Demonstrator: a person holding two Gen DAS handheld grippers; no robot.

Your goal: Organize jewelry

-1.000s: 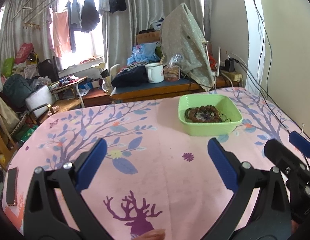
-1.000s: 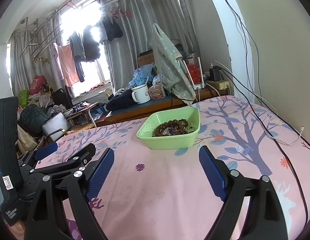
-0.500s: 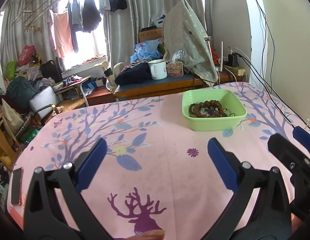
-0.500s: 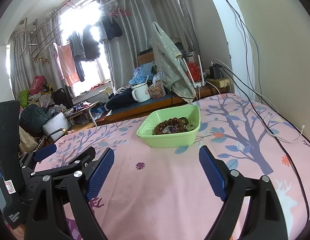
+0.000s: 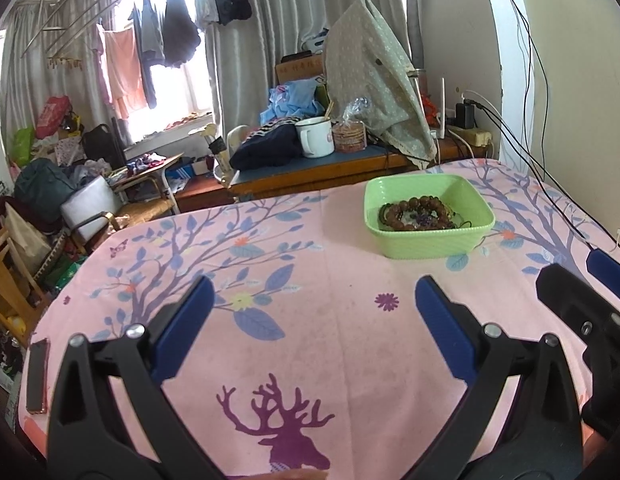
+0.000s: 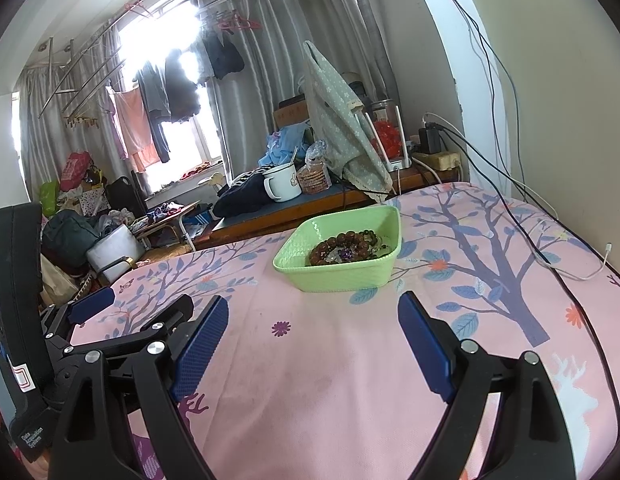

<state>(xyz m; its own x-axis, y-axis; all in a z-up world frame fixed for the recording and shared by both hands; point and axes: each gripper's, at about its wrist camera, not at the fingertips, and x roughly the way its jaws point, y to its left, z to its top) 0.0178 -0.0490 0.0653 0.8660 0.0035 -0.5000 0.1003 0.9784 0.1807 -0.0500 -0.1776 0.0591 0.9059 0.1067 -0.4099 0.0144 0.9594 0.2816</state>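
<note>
A light green square tray (image 5: 429, 246) sits on the pink tree-print cloth (image 5: 310, 340), far right of centre; it also shows in the right wrist view (image 6: 341, 276). Brown bead bracelets and other jewelry (image 5: 415, 214) lie heaped inside it, also seen in the right wrist view (image 6: 345, 246). My left gripper (image 5: 311, 300) is open and empty, well short of the tray and to its left. My right gripper (image 6: 311, 312) is open and empty, short of the tray. The two grippers are side by side; the right one (image 5: 581, 312) shows at the left view's right edge.
A phone (image 5: 38, 376) lies at the cloth's left front edge. Cables (image 6: 549, 248) run over the right side of the cloth along the wall. Behind the table stand a low bench with a white mug (image 5: 315, 136) and a cluttered room with chairs.
Both grippers have drawn back and risen slightly; the tray looks a little farther and lower in both views. Jaws stay open and empty.
</note>
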